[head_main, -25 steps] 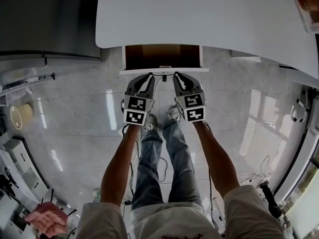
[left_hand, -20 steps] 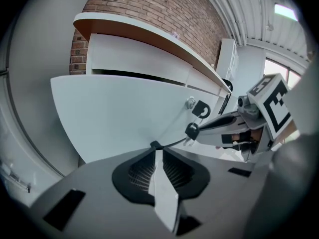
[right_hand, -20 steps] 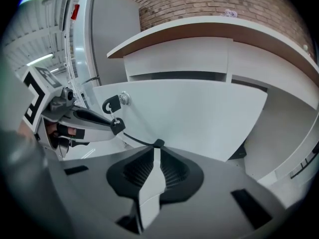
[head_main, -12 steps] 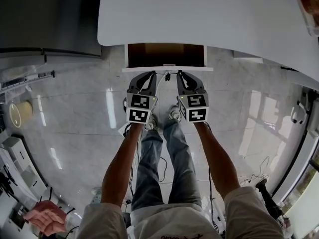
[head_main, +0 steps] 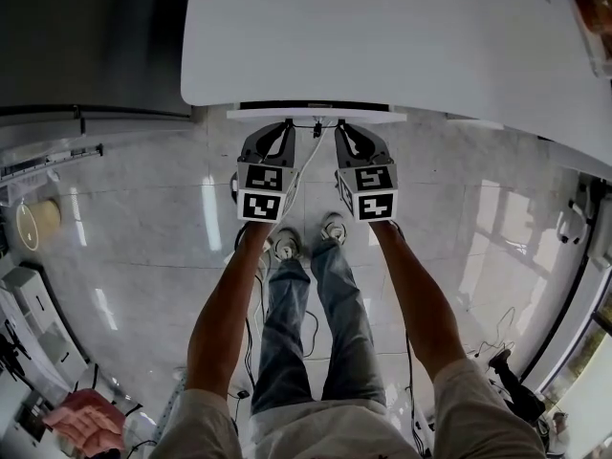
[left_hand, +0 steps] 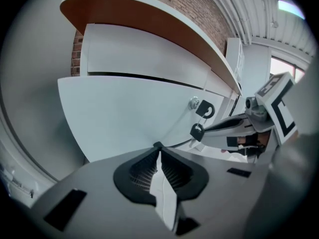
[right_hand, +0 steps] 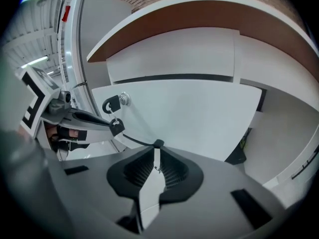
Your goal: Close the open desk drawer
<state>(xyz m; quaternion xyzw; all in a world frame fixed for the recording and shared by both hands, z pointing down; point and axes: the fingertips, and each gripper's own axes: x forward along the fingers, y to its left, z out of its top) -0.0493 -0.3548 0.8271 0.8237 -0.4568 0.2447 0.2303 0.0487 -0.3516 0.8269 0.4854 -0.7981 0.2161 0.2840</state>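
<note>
Drawer (head_main: pixel 316 115) sits under desk (head_main: pixel 382 36) edge, only thin strip of front showing. My left gripper (head_main: pixel 287 124) and right gripper (head_main: pixel 339 124) side by side, tips at drawer front just below desk edge. Both jaws closed tip to tip, nothing between. Key (left_hand: pixel 205 109) in drawer lock.

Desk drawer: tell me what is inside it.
Nothing inside shows. The drawer sits almost fully in under the desk top, which covers its interior. Only its white front is visible, with a key in the lock.
</note>
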